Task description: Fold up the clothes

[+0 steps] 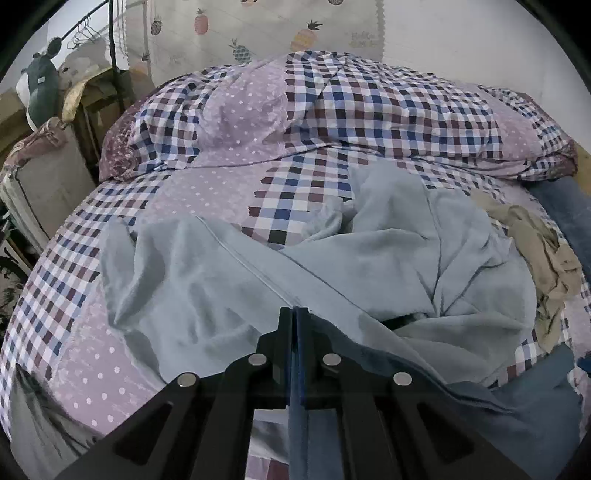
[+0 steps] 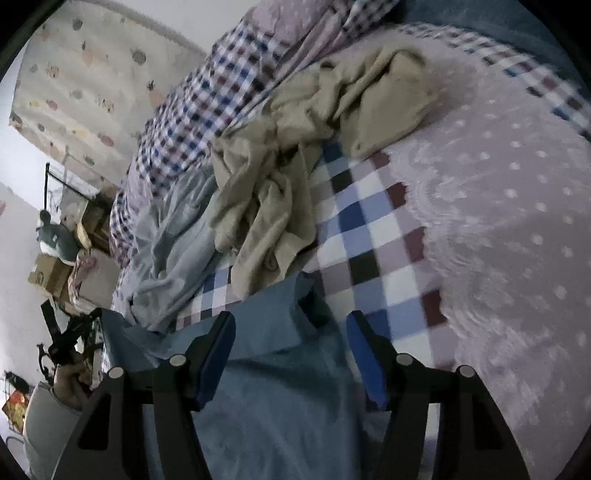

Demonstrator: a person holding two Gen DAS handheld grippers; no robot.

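Pinching blue garment [image 1: 517, 402] in left claw [image 1: 294, 314], right claw [image 2: 291, 325] spread above it

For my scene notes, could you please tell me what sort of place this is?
Most likely a home bedroom: clothes lie on a bed with a checked and dotted cover, a bunched quilt sits at its far end, and a clothes rack with hangers stands beside it.

From my left wrist view, a spread garment [image 1: 258, 280] lies on the bed [image 1: 92, 376] straight ahead of my left claw [image 1: 294, 314]. A crumpled garment [image 1: 546, 266] sits just right of it, touching its edge. A heaped quilt [image 1: 332, 110] lies behind both. In my right wrist view, 1 fold of cloth [image 2: 280, 369] lies between my right claw's [image 2: 291, 321] fingers.
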